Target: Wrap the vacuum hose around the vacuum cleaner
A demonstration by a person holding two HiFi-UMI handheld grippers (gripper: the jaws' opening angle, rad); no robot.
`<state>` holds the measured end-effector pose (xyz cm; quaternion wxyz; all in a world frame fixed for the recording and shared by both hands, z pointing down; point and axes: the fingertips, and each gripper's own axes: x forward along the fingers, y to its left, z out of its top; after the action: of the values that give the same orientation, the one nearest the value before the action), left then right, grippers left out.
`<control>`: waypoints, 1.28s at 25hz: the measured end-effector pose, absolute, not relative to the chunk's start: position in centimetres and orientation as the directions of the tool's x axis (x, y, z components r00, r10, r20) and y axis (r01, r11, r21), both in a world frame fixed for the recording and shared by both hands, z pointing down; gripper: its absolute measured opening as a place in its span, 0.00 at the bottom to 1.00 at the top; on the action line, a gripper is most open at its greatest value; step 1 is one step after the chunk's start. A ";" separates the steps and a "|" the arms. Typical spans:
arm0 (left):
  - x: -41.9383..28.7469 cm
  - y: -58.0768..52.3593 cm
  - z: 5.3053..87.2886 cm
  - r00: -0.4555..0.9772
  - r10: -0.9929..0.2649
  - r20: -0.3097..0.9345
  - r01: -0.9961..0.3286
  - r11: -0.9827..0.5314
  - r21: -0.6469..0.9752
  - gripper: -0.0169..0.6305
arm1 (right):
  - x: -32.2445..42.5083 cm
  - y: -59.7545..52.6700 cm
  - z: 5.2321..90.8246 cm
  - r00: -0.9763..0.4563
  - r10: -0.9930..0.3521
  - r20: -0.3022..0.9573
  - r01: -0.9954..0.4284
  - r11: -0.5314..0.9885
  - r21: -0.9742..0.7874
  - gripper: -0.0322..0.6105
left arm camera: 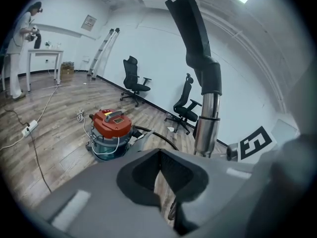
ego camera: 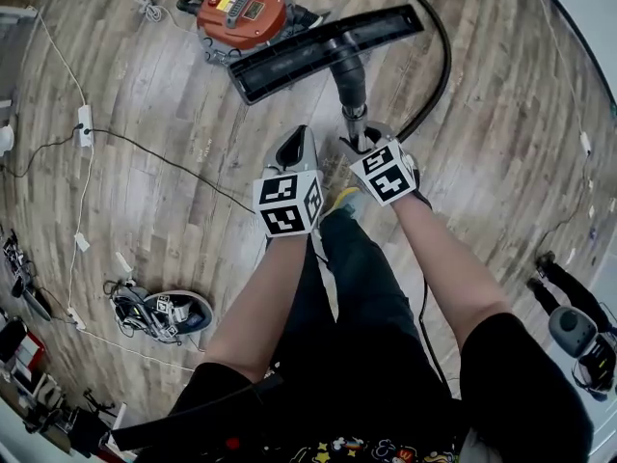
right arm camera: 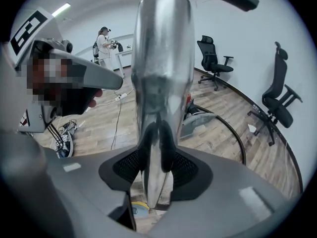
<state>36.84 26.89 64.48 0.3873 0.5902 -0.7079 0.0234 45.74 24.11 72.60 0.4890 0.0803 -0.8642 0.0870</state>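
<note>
Hose (ego camera: 446, 61) curves loose over the wood floor (ego camera: 145, 95) from the red vacuum (ego camera: 241, 10) round to the wand (right arm camera: 161, 73), well clear of the vacuum's body. Your right tongs (right arm camera: 158, 175) are clamped on the wand's metal tube, holding it near upright with the brush head (ego camera: 323, 51) at the top; your left tongs (left arm camera: 158, 155), just beside, are closed tip to tip with nothing between them.
</note>
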 end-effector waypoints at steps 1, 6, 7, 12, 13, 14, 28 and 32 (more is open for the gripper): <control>36.6 27.0 63.7 -0.006 -0.821 0.571 -0.854 0.301 0.424 0.03 | 45.3 24.5 71.6 -0.517 -0.055 0.854 -0.219 0.973 -0.070 0.34; 35.4 28.7 59.4 -0.004 -0.831 0.556 -0.870 0.277 0.408 0.03 | 42.9 26.6 65.7 -0.571 -0.064 0.818 -0.204 0.977 -0.067 0.34; 35.3 29.2 58.5 0.000 -0.831 0.556 -0.875 0.269 0.403 0.03 | 42.6 27.1 64.5 -0.580 -0.065 0.812 -0.205 0.976 -0.069 0.34; 31.8 31.2 53.8 0.020 -0.838 0.545 -0.895 0.227 0.383 0.03 | 39.6 29.4 58.8 -0.609 -0.058 0.791 -0.207 0.974 -0.088 0.34; 30.1 31.7 52.8 0.023 -0.841 0.541 -0.896 0.222 0.383 0.03 | 38.1 30.0 57.8 -0.610 -0.055 0.790 -0.206 0.974 -0.091 0.34; 28.4 32.1 52.0 0.023 -0.843 0.537 -0.897 0.220 0.385 0.03 | 36.5 30.6 56.9 -0.612 -0.053 0.789 -0.204 0.975 -0.093 0.34; 26.1 33.6 49.1 -0.074 -0.850 0.522 -0.910 0.272 0.314 0.03 | 31.6 33.2 52.9 -0.709 0.020 0.705 -0.110 0.984 -0.138 0.35; 24.7 36.0 47.6 -0.126 -0.849 0.514 -0.898 0.318 0.305 0.03 | 30.1 35.5 51.4 -0.723 0.055 0.689 -0.071 0.986 -0.153 0.35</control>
<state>24.73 35.96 47.63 0.3124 0.5826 -0.7493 0.0392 30.09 35.49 51.36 0.3724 0.0042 -0.9242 0.0845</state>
